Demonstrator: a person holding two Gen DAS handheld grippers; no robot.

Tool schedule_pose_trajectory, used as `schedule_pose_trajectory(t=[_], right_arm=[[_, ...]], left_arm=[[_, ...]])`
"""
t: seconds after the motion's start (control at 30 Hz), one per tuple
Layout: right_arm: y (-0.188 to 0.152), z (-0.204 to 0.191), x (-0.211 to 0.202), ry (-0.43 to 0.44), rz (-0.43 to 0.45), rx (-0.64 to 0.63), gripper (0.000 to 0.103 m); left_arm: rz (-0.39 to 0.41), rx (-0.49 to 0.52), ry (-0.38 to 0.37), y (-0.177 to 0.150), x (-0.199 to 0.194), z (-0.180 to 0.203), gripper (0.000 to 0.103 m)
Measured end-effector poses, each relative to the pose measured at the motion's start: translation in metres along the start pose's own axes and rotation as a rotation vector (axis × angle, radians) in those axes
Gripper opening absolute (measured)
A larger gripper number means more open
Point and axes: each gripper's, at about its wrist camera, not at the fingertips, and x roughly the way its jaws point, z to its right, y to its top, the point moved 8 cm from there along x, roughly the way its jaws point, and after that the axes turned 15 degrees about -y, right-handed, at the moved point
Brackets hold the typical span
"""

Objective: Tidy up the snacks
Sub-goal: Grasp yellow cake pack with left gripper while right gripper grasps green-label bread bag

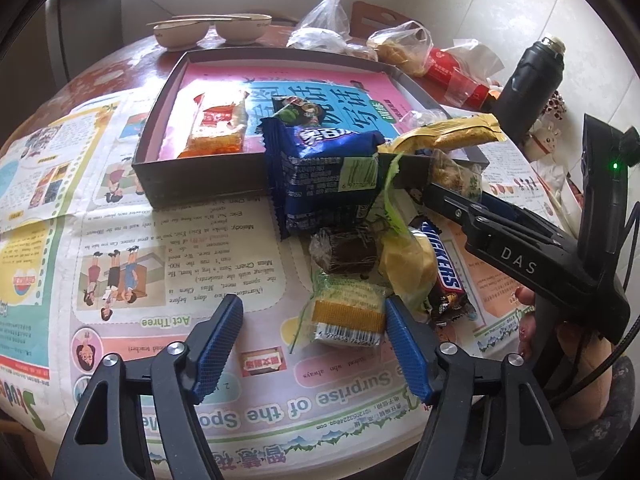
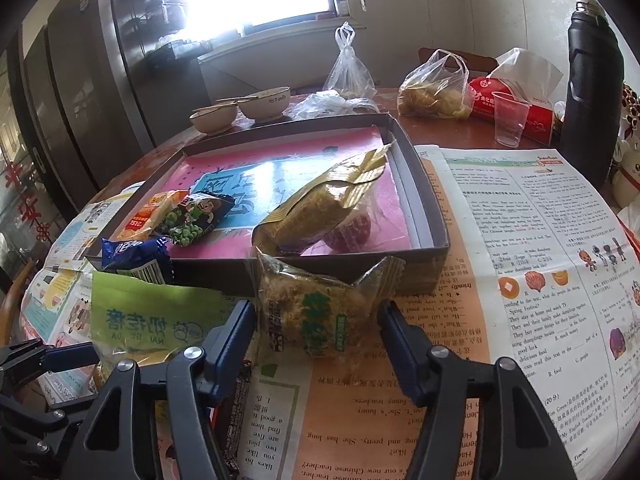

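A shallow grey box (image 1: 200,184) with a pink and blue lining sits on the newspaper-covered table; it also shows in the right wrist view (image 2: 424,208). Inside lie an orange snack pack (image 1: 218,124), a green pea pack (image 2: 196,216) and a gold pack (image 2: 320,208). A blue Oreo pack (image 1: 324,172) leans over the front wall. My left gripper (image 1: 314,340) is open, its right finger beside a small cake pack (image 1: 344,312). A Snickers bar (image 1: 444,268) lies to the right. My right gripper (image 2: 318,336) is open around a clear crispy snack pack (image 2: 320,312).
Two bowls (image 1: 212,30), plastic bags (image 1: 320,24), a red tissue pack (image 2: 516,112), a plastic cup (image 2: 510,118) and a black flask (image 2: 592,92) stand at the back of the table. A light green pack (image 2: 152,320) lies left of my right gripper.
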Motion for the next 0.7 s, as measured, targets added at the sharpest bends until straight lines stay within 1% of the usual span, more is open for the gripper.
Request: schedule_pose_trajectory(t=[0.1, 0.17, 0.2, 0.27, 0.3, 0.5, 0.7], right_arm=[[0.001, 0.0, -0.001, 0.008, 0.009, -0.001, 0.058], [0.001, -0.001, -0.003, 0.013, 0.017, -0.003, 0.054], [0.001, -0.001, -0.004, 0.016, 0.021, -0.002, 0.053], [0.0, 0.0, -0.005, 0.019, 0.024, 0.001, 0.052], [0.0, 0.001, -0.005, 0.023, 0.024, 0.005, 0.052], [-0.001, 0.004, -0.014, 0.038, 0.038, 0.016, 0.051], [0.002, 0.001, -0.027, 0.057, 0.06, 0.02, 0.051]], left_arm=[[-0.006, 0.022, -0.009, -0.001, 0.002, 0.005, 0.067], [-0.006, 0.028, -0.012, 0.0, 0.003, 0.006, 0.057], [-0.005, 0.03, -0.012, 0.0, 0.003, 0.007, 0.055], [-0.006, 0.032, -0.021, 0.001, 0.003, 0.007, 0.043], [-0.007, 0.034, -0.024, 0.0, 0.003, 0.007, 0.041], [-0.003, 0.019, -0.053, 0.001, 0.001, 0.006, 0.039], [0.043, 0.009, -0.049, 0.008, -0.015, 0.0, 0.038]])
